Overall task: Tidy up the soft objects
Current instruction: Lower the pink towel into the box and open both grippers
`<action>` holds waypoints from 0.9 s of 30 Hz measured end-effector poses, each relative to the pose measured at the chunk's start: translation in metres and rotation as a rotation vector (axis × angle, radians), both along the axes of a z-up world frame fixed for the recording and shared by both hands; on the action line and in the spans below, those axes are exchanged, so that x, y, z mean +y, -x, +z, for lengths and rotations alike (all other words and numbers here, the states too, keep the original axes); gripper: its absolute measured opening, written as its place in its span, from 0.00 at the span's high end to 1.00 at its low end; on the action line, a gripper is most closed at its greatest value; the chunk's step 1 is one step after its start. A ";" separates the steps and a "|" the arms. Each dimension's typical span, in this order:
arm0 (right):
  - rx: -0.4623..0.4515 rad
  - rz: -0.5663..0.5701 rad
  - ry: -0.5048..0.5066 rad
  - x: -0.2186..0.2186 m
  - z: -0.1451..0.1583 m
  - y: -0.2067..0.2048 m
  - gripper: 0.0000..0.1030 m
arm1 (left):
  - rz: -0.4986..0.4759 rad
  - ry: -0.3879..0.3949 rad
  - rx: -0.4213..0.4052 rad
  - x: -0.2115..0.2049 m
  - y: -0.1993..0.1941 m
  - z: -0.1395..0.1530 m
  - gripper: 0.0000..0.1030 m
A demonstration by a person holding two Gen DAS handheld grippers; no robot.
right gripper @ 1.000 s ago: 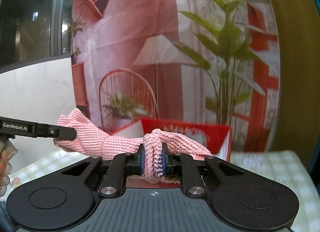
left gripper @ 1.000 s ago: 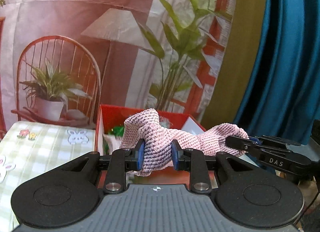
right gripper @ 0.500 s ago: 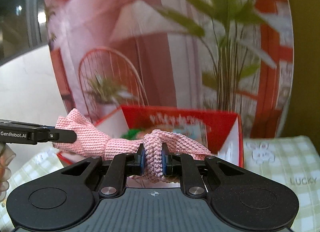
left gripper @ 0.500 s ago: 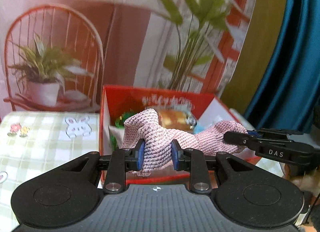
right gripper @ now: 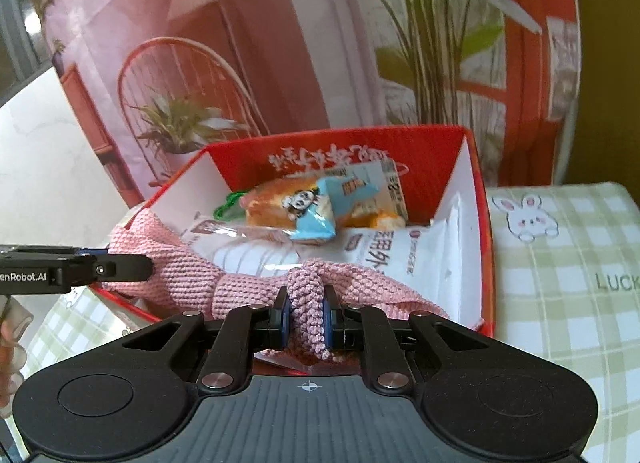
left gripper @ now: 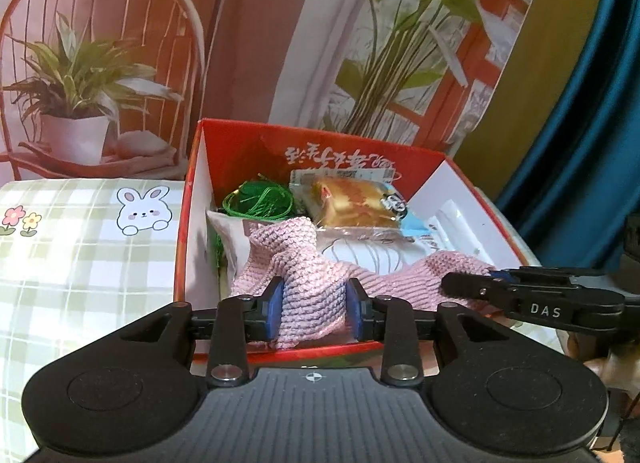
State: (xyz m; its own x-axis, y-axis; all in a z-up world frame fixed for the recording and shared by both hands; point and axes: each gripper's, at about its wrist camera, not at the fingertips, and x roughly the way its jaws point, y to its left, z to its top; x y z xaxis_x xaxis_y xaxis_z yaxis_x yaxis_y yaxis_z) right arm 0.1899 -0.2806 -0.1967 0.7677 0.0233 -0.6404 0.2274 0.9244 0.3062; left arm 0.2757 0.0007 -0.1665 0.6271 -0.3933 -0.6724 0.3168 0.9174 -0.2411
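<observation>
Both grippers over the red box, pink knit cloth strung between them.
The left gripper [left gripper: 313, 308], jaws just widening, cradles one bunched end of the pink knit cloth [left gripper: 308, 283]; the right gripper [right gripper: 307, 314] pinches the other end tight above the red box [right gripper: 482, 223] of snack packets [right gripper: 312, 203].
</observation>
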 end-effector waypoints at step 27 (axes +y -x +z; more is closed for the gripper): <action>-0.189 -0.035 0.282 0.036 0.034 0.063 0.00 | 0.125 -0.140 -0.195 -0.008 0.081 0.024 0.00</action>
State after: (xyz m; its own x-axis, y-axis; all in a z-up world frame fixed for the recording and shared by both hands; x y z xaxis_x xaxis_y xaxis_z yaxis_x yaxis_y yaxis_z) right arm 0.1267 -0.2441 -0.1626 0.8707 -0.1627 -0.4641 0.2239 0.9714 0.0795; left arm 0.1944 -0.0074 -0.1423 0.7880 -0.2165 -0.5764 0.2269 0.9724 -0.0550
